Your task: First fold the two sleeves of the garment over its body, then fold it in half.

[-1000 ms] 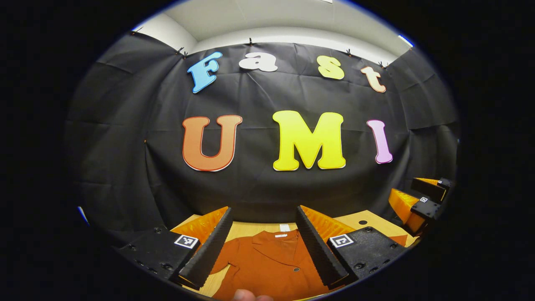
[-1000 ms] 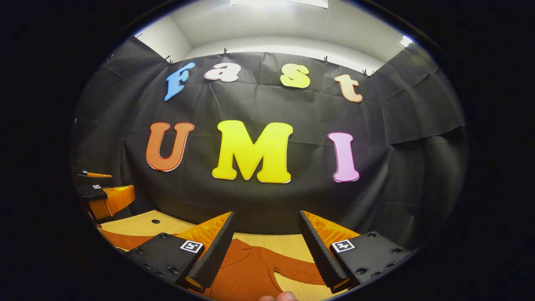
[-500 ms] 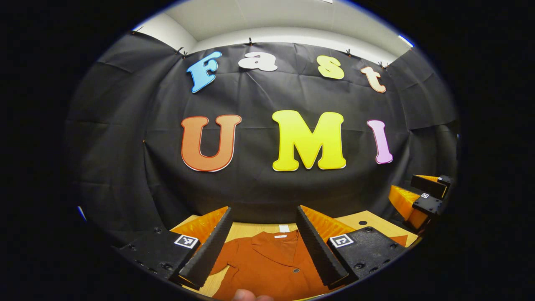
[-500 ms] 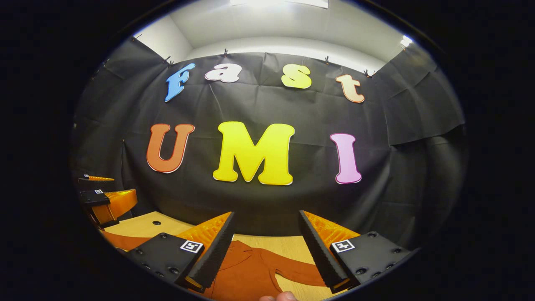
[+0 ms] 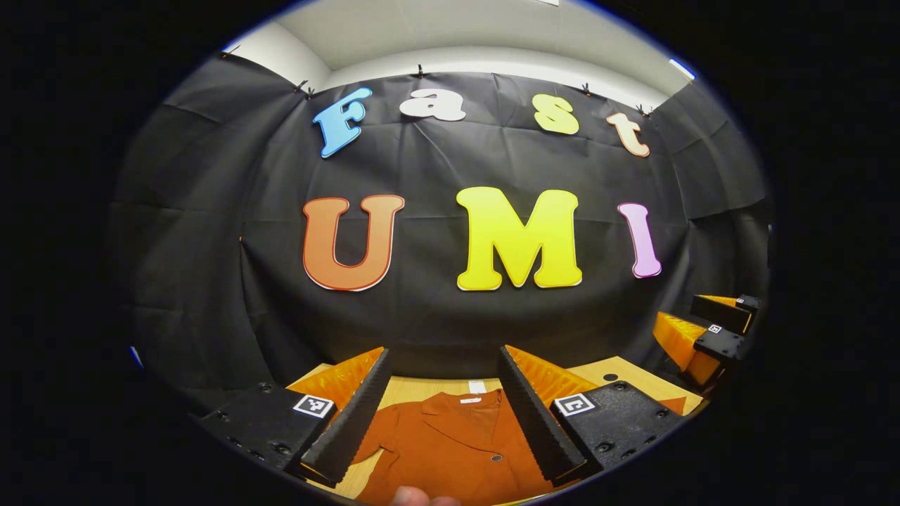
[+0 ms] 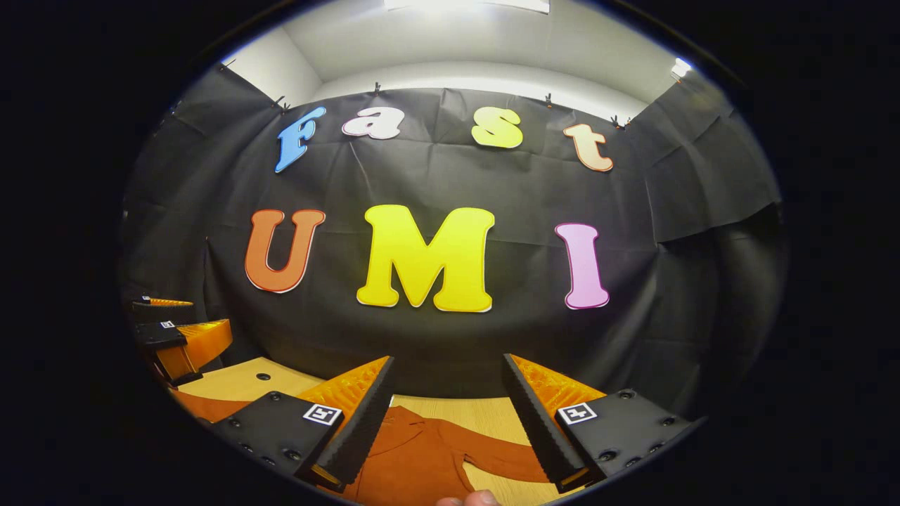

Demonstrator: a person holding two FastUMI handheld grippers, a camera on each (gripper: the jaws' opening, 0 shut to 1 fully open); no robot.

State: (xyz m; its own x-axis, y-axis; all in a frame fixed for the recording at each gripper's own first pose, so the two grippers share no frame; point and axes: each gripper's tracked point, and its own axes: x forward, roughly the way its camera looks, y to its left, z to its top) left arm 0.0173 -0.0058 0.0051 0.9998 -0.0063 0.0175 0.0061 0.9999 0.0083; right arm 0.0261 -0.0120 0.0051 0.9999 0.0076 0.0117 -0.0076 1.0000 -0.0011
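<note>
left gripper (image 5: 443, 404) held above the wooden table (image 5: 619, 372), fingers spread wide apart, nothing between them. below and beyond, at 6 o'clock in the left gripper view, the rust-orange garment (image 5: 450, 450) lying flat on the table, collar toward the booth wall, a white tag (image 5: 477, 386) at the neck and a dark button (image 5: 496, 457) on the front. at 4 o'clock in the same view, the right gripper (image 5: 706, 330), well apart, also hovering over the table edge.

right gripper (image 6: 446, 407) likewise parted wide, clamped on nothing. in the right gripper view, garment (image 6: 415, 457) at 6 o'clock under the fingers, one sleeve (image 6: 503, 457) stretched out toward 5 o'clock across the table (image 6: 239, 376), unfolded. another strip of the same cloth at 8 o'clock near the table's edge. left gripper (image 6: 176, 337) seen at 8 o'clock, off to the side. a fingertip (image 6: 467, 500) at the bottom rim.
</note>
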